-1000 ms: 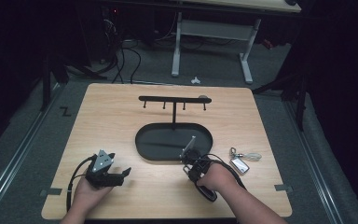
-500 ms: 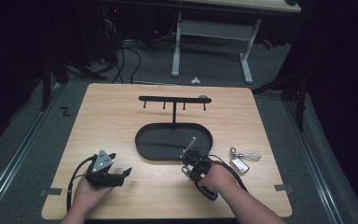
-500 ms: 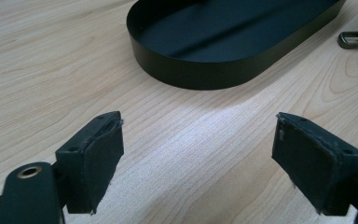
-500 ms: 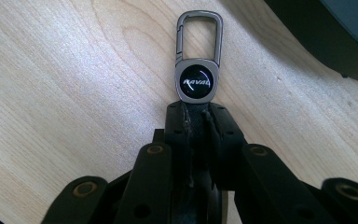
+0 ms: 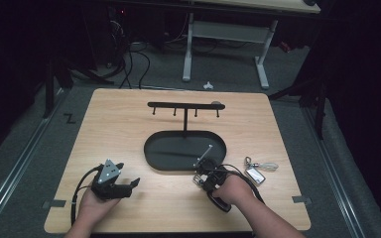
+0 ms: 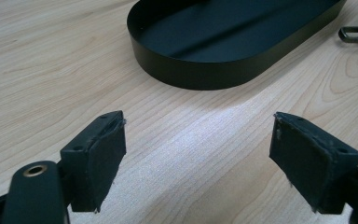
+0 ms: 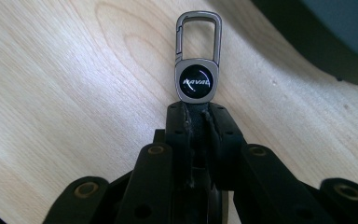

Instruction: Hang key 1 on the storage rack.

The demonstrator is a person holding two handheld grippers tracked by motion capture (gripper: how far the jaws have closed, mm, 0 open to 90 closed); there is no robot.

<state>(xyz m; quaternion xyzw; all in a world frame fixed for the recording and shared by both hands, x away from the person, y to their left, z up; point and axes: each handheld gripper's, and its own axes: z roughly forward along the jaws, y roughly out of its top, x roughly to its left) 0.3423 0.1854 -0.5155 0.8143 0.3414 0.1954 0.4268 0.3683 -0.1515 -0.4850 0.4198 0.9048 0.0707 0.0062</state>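
High view: the right claw (image 5: 202, 174) sits near the front of the wooden surface (image 5: 129, 129), just in front of the right end of the black oval tray (image 5: 164, 157), and it is clamped on a keychain (image 5: 197, 180) that lies small and partly hidden under its tip. The person's right hand (image 5: 230, 191) wraps the handle, forearm entering from the bottom edge, claw aimed up and to the left toward the tray. The left hand (image 5: 96, 203) rests at the front left, holding the left claw (image 5: 129, 184) level and pointed right. A second key set (image 5: 256, 171) with a clear fob lies to the right of the right hand. A black hook rack (image 5: 185, 105) rises on a post from the tray. Behind the surface, grey carpet, cables and a white desk frame stand in a dark room.

Left gripper view: the left claw (image 6: 198, 154) stands wide apart with nothing between its pads, over bare wood, facing the tray wall (image 6: 214, 77).

Right gripper view: the right claw (image 7: 196, 114) is closed tight on the keychain's strap; the round black emblem and metal carabiner clip (image 7: 198, 35) stick out straight ahead, long axis in line with the jaws, clip loop farthest away, over the wood.
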